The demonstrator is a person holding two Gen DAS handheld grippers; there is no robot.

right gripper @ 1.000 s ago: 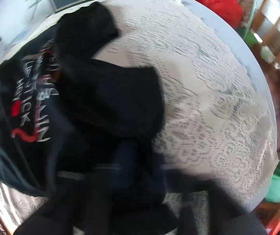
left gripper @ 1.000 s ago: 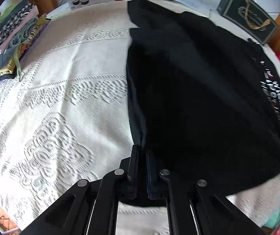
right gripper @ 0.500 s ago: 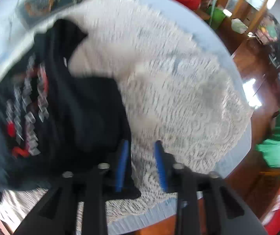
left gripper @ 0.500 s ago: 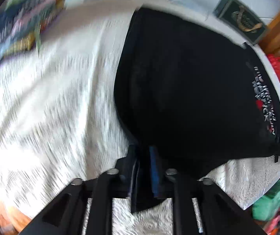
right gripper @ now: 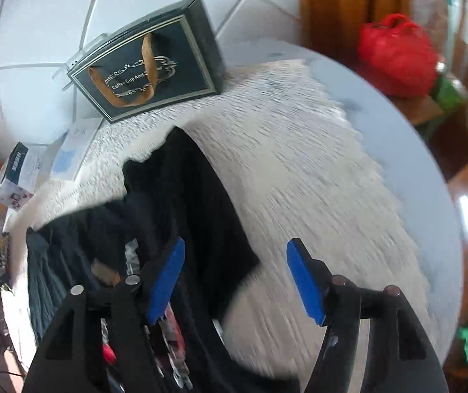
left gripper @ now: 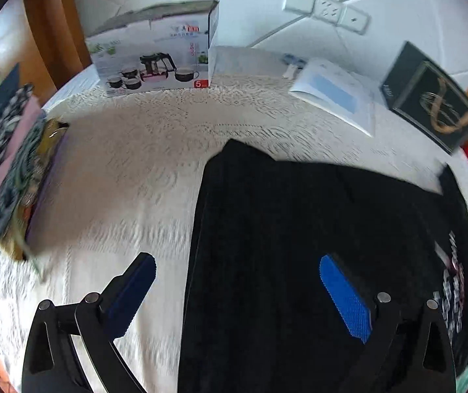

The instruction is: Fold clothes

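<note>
A black T-shirt (left gripper: 299, 229) with white and red lettering lies partly folded on the cream lace tablecloth (left gripper: 129, 170). My left gripper (left gripper: 237, 281) is open and empty, held above the shirt's left edge. In the right wrist view the same shirt (right gripper: 194, 203) lies left of centre, with a sleeve reaching toward the back. My right gripper (right gripper: 234, 271) is open and empty above the shirt's right edge.
A stack of folded clothes (left gripper: 8, 170) lies at the left. A tea-set box (left gripper: 155, 55), a white envelope (left gripper: 335, 95) and a dark gift box (left gripper: 430, 98) stand at the back by the wall. A red bag (right gripper: 397, 55) sits beyond the table's right edge.
Both grippers have opened and let go of the shirt, which now lies on the cloth. Both have pulled back and tilted up toward the wall.
</note>
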